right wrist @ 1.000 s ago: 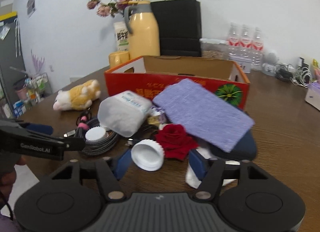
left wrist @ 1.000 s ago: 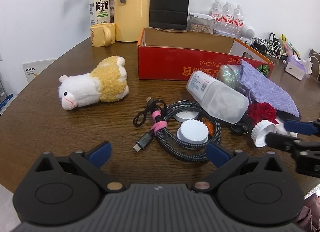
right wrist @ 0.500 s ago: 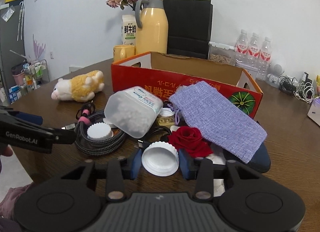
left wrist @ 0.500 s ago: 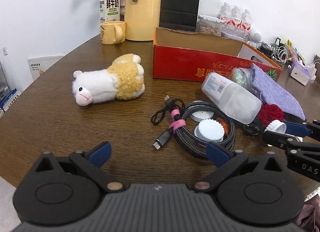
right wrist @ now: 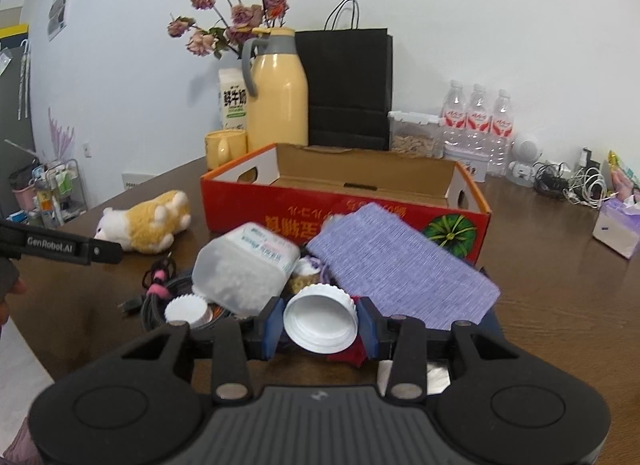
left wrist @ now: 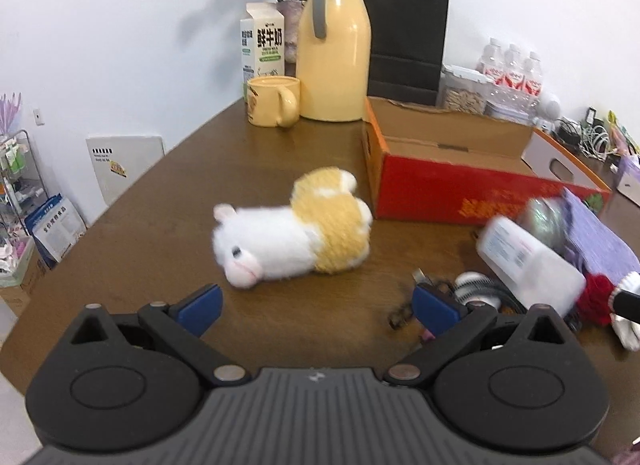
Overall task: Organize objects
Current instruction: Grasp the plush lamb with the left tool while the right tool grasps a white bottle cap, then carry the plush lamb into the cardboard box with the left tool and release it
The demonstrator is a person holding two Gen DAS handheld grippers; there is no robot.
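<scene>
My right claw has just closed on the white cap, lifting it clear for the red box, while my left claw stays spread

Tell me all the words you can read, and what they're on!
"鲜牛奶": on the milk carton.
"GenRobot.AI": on the left gripper, on its side as the right wrist view shows it.
Red box: yellow characters, upside down and blurred, unreadable.
White bottle label: too small to read.
Water bottles: red labels, too small.
</scene>
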